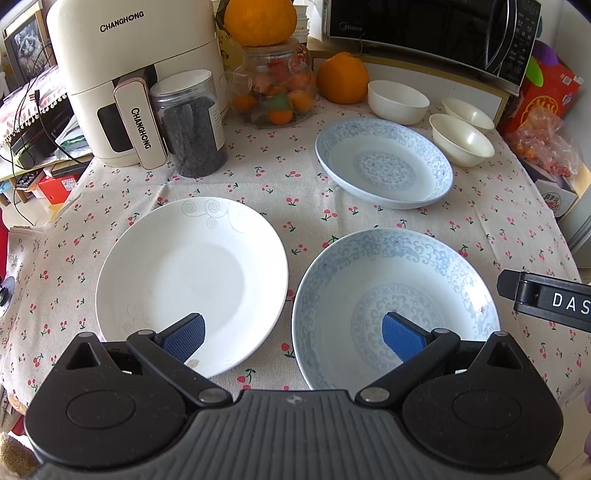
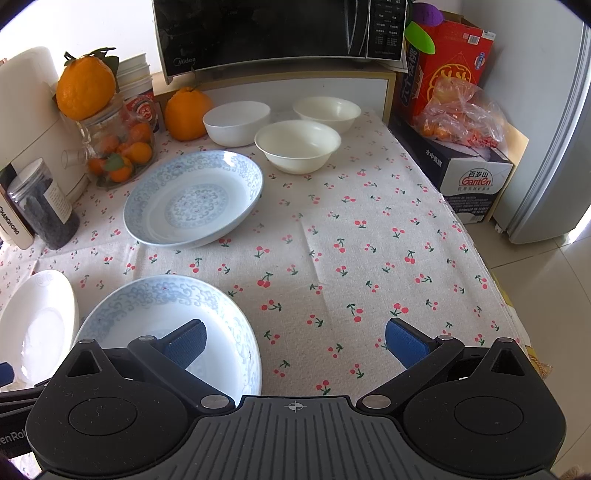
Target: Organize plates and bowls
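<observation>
A white plate (image 1: 192, 280) lies at the near left of the cherry-print table, and a blue-patterned plate (image 1: 395, 295) lies beside it on the right. A second blue-patterned plate (image 1: 384, 162) rests farther back. Three white bowls (image 1: 397, 101) (image 1: 461, 138) (image 1: 467, 112) stand apart at the back right. My left gripper (image 1: 293, 338) is open above the gap between the two near plates. My right gripper (image 2: 295, 343) is open over bare cloth, its left finger above the near blue plate (image 2: 170, 314). The far blue plate (image 2: 194, 197) and bowls (image 2: 297, 146) lie ahead of it.
An air fryer (image 1: 129, 74), a dark-filled jar (image 1: 190, 122), a glass jar of small oranges (image 1: 275, 92) and a large orange (image 1: 341, 77) crowd the back left. A microwave (image 1: 432, 33) sits behind. Boxes (image 2: 465, 173) and a bagged item (image 2: 458, 114) stand off the table's right edge.
</observation>
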Action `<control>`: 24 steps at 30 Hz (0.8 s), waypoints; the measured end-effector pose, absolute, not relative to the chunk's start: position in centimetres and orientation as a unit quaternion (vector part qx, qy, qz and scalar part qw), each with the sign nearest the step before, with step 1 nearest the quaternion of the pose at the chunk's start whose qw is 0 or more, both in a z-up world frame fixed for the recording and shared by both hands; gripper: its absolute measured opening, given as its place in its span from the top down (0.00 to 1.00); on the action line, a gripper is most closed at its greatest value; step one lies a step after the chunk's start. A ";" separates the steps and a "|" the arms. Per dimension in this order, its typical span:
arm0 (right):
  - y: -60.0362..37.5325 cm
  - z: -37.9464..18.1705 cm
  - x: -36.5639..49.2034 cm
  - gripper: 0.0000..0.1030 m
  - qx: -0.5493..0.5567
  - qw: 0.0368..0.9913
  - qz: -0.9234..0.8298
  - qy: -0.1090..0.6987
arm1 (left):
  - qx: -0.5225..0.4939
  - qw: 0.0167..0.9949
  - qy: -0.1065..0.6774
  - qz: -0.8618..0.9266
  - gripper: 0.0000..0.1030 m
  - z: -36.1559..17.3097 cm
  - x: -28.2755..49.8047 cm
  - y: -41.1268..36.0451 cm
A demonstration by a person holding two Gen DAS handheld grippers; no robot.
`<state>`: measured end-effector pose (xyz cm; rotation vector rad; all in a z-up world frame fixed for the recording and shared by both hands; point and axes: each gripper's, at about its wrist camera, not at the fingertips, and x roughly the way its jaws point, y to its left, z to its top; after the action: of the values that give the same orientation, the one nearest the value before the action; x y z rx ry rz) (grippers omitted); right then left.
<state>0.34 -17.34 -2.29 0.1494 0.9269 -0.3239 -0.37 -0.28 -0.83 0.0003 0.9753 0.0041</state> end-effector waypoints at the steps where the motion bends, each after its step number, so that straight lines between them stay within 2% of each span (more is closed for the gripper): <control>1: -17.3 -2.3 0.4 0.00 0.072 0.879 -0.155 0.445 | 0.000 0.883 0.469 0.002 0.01 -0.8 -0.3 -0.3; 24: -17.6 -2.3 0.3 0.00 0.073 0.879 -0.148 0.447 | -0.005 0.874 0.485 -0.028 0.01 -0.9 0.0 -0.1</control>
<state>0.30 -17.57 -2.35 0.1511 0.9308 -0.3093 0.02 -0.08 -0.85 -0.0103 1.0137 -0.0587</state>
